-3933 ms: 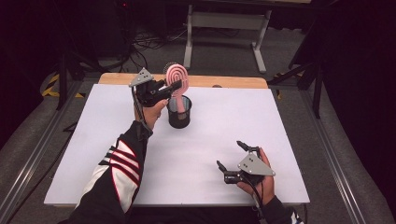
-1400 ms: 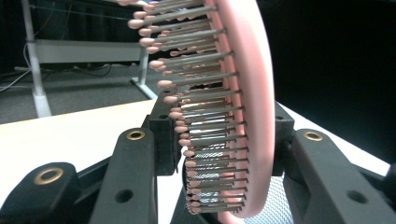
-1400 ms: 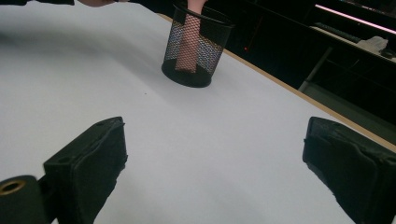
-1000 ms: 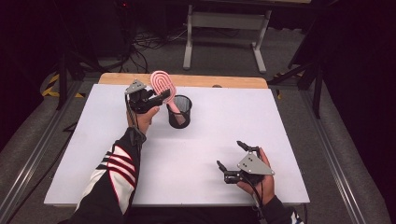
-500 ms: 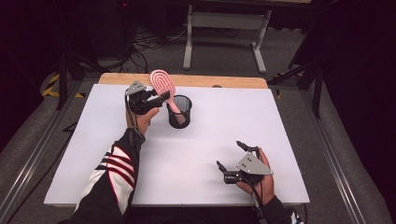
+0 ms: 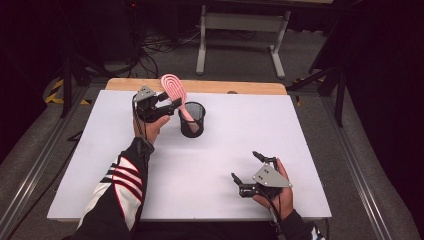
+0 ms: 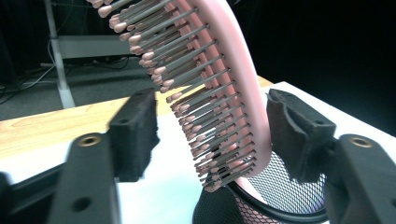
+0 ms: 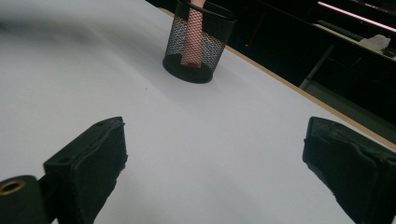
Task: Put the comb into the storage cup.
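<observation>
Pink plastic bristled hairbrush (image 6: pixel 173 89), handle down in black mesh cup (image 6: pixel 192 120): left gripper (image 6: pixel 161 103) had loosened, jaws apart astride it, likely deposited; right gripper (image 6: pixel 256 171) spread, idle.

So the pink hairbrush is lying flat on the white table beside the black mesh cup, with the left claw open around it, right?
Not quite. The pink hairbrush isn't lying flat on the white table: its handle stands inside the black mesh cup, with the head leaning out over the rim. The rest holds: the left claw is open, its pads on either side of the brush head. The left gripper view shows this best.
</observation>
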Tool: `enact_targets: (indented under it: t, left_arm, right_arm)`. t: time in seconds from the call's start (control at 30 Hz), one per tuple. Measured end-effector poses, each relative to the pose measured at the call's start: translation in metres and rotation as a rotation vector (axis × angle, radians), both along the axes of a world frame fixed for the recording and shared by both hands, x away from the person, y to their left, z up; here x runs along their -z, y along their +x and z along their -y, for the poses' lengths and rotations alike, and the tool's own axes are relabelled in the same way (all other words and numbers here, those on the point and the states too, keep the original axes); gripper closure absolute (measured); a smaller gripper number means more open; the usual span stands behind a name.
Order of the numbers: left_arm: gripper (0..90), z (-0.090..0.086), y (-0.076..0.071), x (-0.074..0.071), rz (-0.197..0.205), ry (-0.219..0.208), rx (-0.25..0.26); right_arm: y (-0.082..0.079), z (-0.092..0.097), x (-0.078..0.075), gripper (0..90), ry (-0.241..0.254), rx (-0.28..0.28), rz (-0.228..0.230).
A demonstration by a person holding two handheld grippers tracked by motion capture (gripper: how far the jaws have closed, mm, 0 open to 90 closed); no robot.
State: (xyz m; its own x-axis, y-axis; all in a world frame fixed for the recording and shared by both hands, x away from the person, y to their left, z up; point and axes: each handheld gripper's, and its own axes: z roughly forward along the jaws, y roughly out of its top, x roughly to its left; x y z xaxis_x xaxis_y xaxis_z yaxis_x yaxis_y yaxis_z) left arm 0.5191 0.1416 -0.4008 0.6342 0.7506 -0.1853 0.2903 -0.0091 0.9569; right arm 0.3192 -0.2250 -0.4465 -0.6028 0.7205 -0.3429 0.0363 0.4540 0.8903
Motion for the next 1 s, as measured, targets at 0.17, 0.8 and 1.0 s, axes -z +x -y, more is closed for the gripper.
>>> enact_targets:
  t: [0.17, 0.8, 1.0]
  left_arm:
    - [28.3, -0.0012, 0.0001, 0.0, -0.01, 0.003, -0.005]
    - [6.6, -0.002, 0.0003, -0.0004, -0.008, 0.036, -0.025]
    - [4.4, -0.0043, -0.0011, -0.0013, -0.011, 0.031, -0.026]
  right_arm:
    - [0.0001, -0.0001, 0.0001, 6.8, 0.0, -0.001, -0.001]
    - [0.0, 0.0005, -0.0006, 6.8, 0.002, -0.003, -0.001]
    - [0.0, 0.0007, -0.0006, 6.9, 0.003, -0.002, -0.001]
